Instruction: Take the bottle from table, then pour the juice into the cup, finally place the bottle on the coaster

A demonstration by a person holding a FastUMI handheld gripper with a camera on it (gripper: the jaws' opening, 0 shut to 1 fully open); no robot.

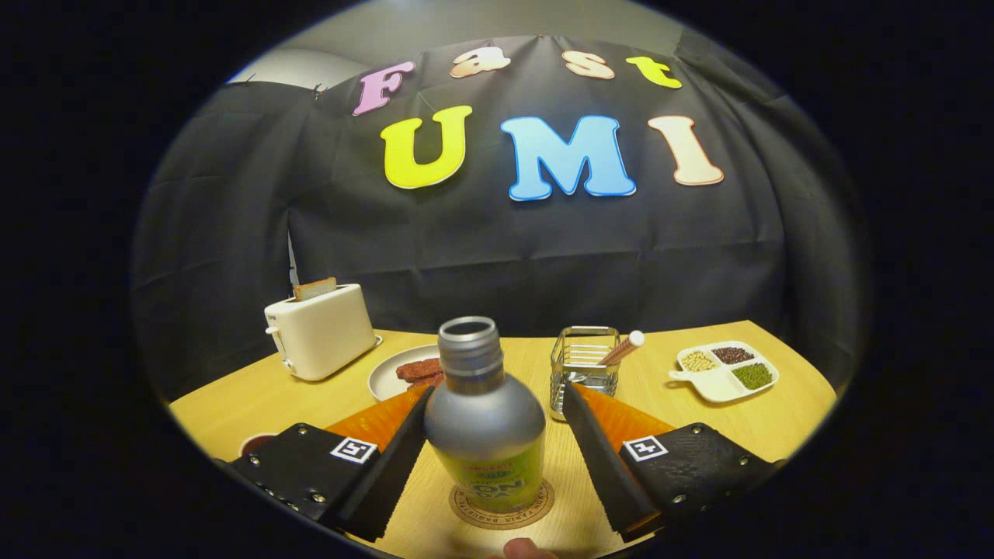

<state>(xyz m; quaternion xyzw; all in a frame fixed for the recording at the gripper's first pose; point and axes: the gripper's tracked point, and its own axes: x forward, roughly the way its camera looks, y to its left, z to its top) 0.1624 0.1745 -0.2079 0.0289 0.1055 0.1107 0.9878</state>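
Note:
A silver metal bottle [484, 419] with a yellow-green label and no cap on its neck stands upright on a round brown coaster [466, 508] on the wooden table. My gripper [497, 396] is open, with the bottle between its two fingers. The left finger lies close against the bottle's side, and a clear gap separates the right finger from it. A dark red rim [256, 442], perhaps the cup, peeks out beside the left finger, mostly hidden.
Beyond the bottle are a white plate with reddish food [404, 371], a wire holder with a stick in it [584, 365], a white toaster with bread [320, 330] and a divided dish of beans [726, 369]. A person's fingertip [524, 548] shows near the coaster.

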